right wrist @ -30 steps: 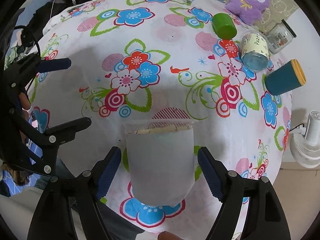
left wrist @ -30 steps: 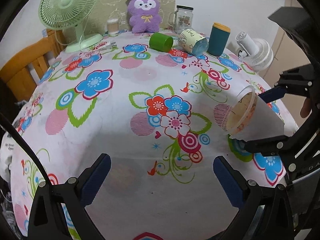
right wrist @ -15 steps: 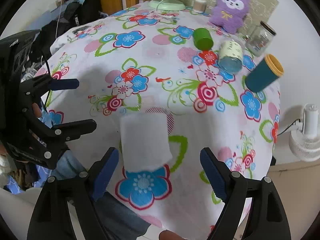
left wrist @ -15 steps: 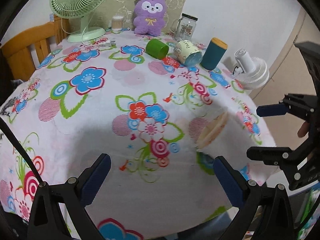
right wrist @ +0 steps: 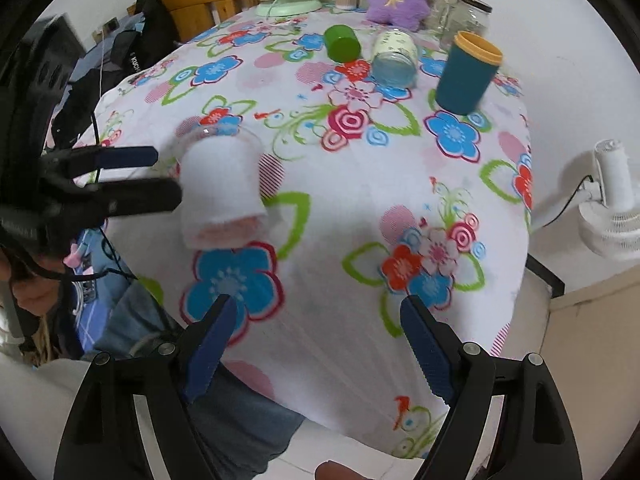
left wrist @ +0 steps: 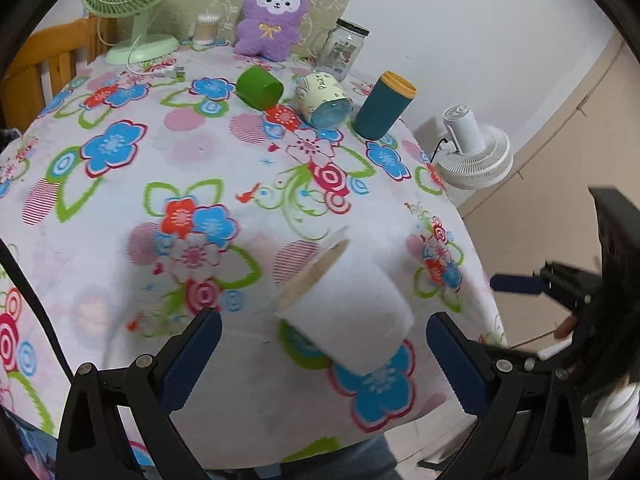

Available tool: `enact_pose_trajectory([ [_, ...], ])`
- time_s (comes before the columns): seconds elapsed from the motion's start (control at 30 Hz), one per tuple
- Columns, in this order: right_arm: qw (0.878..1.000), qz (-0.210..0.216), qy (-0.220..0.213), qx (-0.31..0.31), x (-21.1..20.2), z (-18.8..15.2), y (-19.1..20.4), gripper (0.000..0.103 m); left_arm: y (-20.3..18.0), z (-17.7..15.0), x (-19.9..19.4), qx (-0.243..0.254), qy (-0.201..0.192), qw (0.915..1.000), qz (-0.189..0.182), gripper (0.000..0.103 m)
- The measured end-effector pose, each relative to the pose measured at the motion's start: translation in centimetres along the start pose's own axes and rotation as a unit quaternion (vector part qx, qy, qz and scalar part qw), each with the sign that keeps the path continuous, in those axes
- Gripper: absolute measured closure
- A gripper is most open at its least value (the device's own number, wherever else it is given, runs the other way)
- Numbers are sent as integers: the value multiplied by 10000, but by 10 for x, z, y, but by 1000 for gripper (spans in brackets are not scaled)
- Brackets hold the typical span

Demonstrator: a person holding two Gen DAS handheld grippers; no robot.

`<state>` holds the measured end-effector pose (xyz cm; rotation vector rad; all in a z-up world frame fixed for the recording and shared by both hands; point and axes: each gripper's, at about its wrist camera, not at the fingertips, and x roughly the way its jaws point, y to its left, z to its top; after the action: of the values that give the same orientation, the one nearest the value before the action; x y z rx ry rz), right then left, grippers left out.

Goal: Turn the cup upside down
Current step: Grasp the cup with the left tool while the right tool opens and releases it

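While the white cup [left wrist: 344, 308] lies on its side near the table edge, both the left gripper [left wrist: 322, 356] and right gripper [right wrist: 316, 340] stand apart, empty. Flipping is left.

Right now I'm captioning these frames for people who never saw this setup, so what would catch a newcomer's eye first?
The loud floral tablecloth fills both views. On its near edge lies a frosted white cup on its side, between the open left gripper and the open right gripper, with neither holding it. At the far end, a purple plush toy sits against the wall beside a green desk fan.
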<state>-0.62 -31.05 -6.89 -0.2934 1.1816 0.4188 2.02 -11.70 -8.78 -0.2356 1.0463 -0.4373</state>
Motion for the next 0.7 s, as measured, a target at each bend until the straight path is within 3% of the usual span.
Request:
enact_pose_trajectory([
  [0.27,10000,48,-4,74,10,-20,-17,18,-15,1,20,-503,149,9986,91,0],
  [0.7,9992,214,18,351,26,-33,-38,18,-21,-1,49,-1366,506,9890,242,0],
])
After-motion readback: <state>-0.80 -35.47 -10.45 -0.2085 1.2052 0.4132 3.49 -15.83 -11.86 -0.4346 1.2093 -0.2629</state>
